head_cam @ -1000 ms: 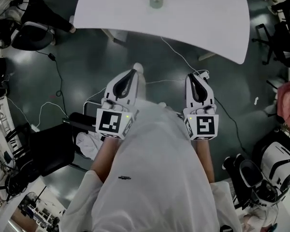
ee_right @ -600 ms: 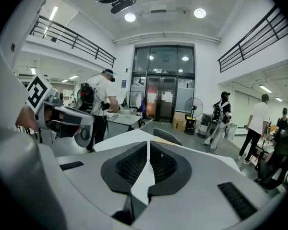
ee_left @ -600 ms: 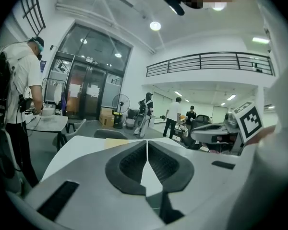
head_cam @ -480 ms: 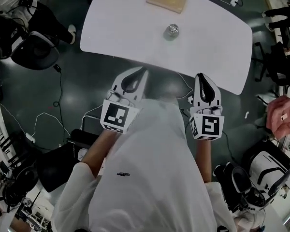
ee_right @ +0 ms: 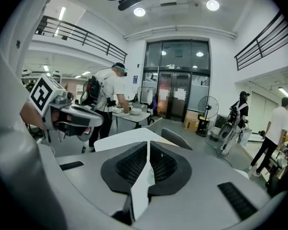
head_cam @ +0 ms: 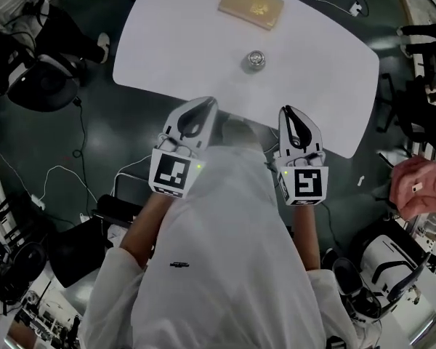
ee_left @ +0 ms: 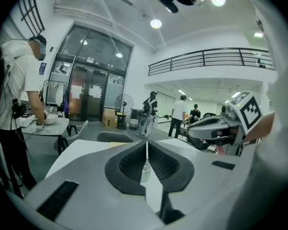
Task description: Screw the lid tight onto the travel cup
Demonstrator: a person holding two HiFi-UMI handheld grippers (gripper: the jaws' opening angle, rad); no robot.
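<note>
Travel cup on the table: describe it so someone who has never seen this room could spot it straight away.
In the head view, find the big white table. Near its middle stands the travel cup, just nearer the person than a flat tan board. It is the only small, round, shiny metal thing there.

You face a white table [head_cam: 174, 42] on a dark floor [head_cam: 131, 126]; beyond the table stand glass doors [ee_right: 177, 97] and a pedestal fan [ee_right: 209, 104] under ceiling spotlights [ee_right: 212, 5].
</note>
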